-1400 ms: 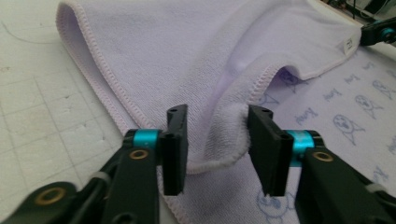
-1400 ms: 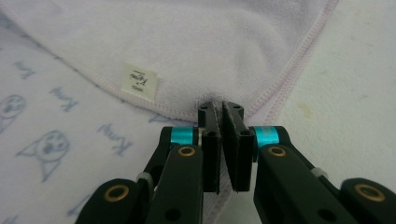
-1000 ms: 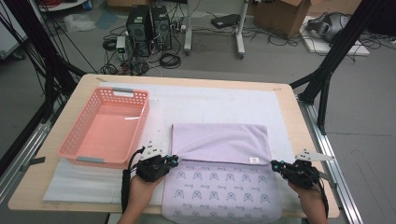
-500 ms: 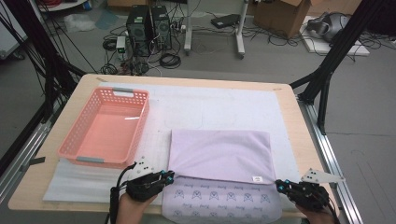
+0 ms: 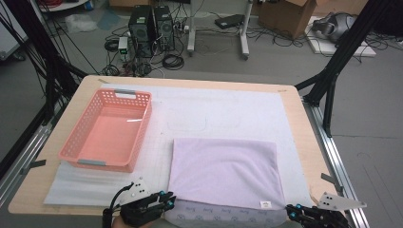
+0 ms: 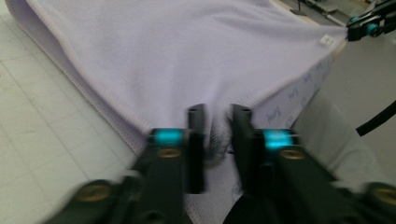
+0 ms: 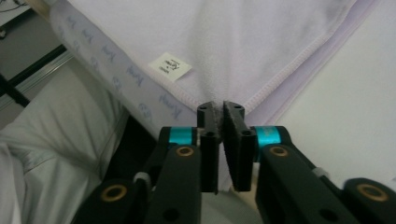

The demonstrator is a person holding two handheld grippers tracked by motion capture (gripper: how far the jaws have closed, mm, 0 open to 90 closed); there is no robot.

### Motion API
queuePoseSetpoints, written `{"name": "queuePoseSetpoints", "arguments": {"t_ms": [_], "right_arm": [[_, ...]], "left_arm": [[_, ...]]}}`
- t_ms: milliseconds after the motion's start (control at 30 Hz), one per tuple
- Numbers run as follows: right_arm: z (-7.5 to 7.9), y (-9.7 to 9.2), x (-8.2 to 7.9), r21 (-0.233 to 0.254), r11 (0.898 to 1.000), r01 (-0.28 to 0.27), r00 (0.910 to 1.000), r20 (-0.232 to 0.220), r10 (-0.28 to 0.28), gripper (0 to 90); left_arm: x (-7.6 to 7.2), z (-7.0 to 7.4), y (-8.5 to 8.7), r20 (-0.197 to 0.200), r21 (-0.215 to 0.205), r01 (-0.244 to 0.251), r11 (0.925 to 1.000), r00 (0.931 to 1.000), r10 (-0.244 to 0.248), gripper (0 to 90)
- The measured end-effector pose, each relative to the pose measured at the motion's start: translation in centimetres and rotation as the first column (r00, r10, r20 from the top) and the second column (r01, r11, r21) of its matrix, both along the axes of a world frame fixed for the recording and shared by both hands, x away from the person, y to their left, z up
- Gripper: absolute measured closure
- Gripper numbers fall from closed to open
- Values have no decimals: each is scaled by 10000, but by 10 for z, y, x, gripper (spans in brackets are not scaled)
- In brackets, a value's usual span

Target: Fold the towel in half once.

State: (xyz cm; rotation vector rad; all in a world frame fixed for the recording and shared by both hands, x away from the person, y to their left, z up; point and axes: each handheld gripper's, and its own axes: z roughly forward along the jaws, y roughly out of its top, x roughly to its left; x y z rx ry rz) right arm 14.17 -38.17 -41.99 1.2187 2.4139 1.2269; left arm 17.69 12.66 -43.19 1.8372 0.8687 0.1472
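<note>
Black handheld tools with turquoise accents

The left tool (image 6: pixel 218 135) and the right tool (image 7: pixel 220 130) each have two flat black jaws, turquoise collars at the jaw roots and brass-coloured screws on the black arms. In the high view each carries a grey three-cornered plate, a black cable trailing at 7 o'clock of the left one; pale clothing shows at 8 o'clock in the right gripper view.

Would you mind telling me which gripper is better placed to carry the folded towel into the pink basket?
Probably the left gripper: it sits at the towel corner on the pink basket side. The right gripper is at the far corner.
</note>
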Motion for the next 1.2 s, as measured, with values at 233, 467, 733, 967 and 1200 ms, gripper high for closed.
{"name": "queuePoseSetpoints", "arguments": {"t_ms": [233, 467, 733, 967, 1200], "right_arm": [[11, -1, 38, 101, 9938, 1105, 9887, 1004, -1109, 579], [-3, 7, 104, 77, 9856, 1687, 9805, 1009, -1686, 680], [-17, 20, 156, -302, 9803, 1954, 9768, 950, -1918, 580], [-24, 17, 187, -571, 9616, 2685, 9625, 567, -2654, 420], [-25, 26, 195, -1373, 9712, 1945, 9801, 681, -1867, 734]], "left_arm": [[54, 12, -1, 535, -486, -1001, 9938, 9933, 1027, 421], [110, 2, -11, 463, -364, -1162, 9926, 9920, 1178, 456], [148, -11, -17, 673, 1077, -2435, 9639, 9691, 2373, 422], [173, -19, -23, -467, 1833, -2456, 9519, 9650, 2580, 385], [173, -18, -30, 28, 2400, -2125, 9472, 9759, 2182, 718]]}}
